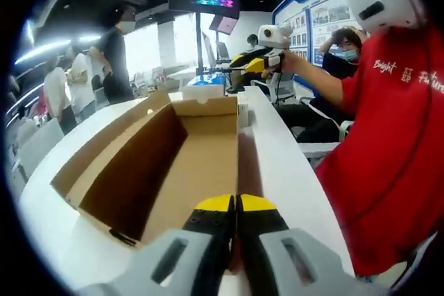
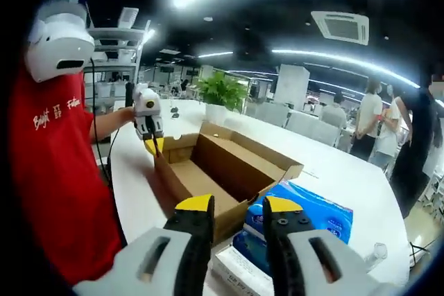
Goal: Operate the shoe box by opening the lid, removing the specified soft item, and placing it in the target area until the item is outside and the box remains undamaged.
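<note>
Crowding box (image 2: 222, 168): blue tissue pack (image 2: 305, 216).

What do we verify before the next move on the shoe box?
1. Brown cardboard shoe box lid open: ok.
2. Box interior empty, in the left gripper view: ok.
3. Blue soft plastic-wrapped pack outside the box, on the white table: ok.
4. Right claw open: ok. Clear of the pack: cannot tell.
5. Left claw shut at the box end: ok. Pinching the box wall: cannot tell.
6. Box walls show no tears: ok.
</note>
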`<state>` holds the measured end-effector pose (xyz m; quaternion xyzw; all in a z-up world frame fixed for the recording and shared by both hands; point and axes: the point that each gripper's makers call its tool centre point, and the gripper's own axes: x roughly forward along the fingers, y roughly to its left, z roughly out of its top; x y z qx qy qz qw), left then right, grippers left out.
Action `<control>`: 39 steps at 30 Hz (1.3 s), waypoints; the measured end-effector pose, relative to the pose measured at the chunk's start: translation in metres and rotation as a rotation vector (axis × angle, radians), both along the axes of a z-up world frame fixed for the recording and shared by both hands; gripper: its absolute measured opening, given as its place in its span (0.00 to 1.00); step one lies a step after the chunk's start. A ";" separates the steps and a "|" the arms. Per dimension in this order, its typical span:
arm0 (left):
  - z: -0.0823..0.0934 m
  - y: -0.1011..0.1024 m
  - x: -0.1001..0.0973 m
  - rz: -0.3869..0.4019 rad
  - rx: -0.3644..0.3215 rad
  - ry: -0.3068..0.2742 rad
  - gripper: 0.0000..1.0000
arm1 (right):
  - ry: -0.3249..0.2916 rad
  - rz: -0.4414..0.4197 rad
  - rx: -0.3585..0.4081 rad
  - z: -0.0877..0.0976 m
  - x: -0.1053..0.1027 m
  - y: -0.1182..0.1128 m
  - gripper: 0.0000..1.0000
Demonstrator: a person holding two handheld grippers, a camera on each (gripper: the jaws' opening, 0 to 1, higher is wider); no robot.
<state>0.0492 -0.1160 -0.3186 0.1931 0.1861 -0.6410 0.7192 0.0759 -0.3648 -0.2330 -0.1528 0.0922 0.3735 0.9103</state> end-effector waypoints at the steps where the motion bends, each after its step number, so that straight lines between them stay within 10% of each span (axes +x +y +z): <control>1: -0.001 0.001 0.000 0.000 0.008 -0.004 0.02 | -0.019 -0.016 -0.003 0.003 0.003 0.000 0.27; 25: -0.002 0.009 0.002 -0.007 0.061 0.011 0.02 | 0.091 -0.231 0.136 0.023 0.034 0.016 0.51; 39: -0.003 0.008 0.000 -0.022 0.079 0.032 0.01 | 0.043 -0.312 0.228 0.037 0.060 0.006 0.33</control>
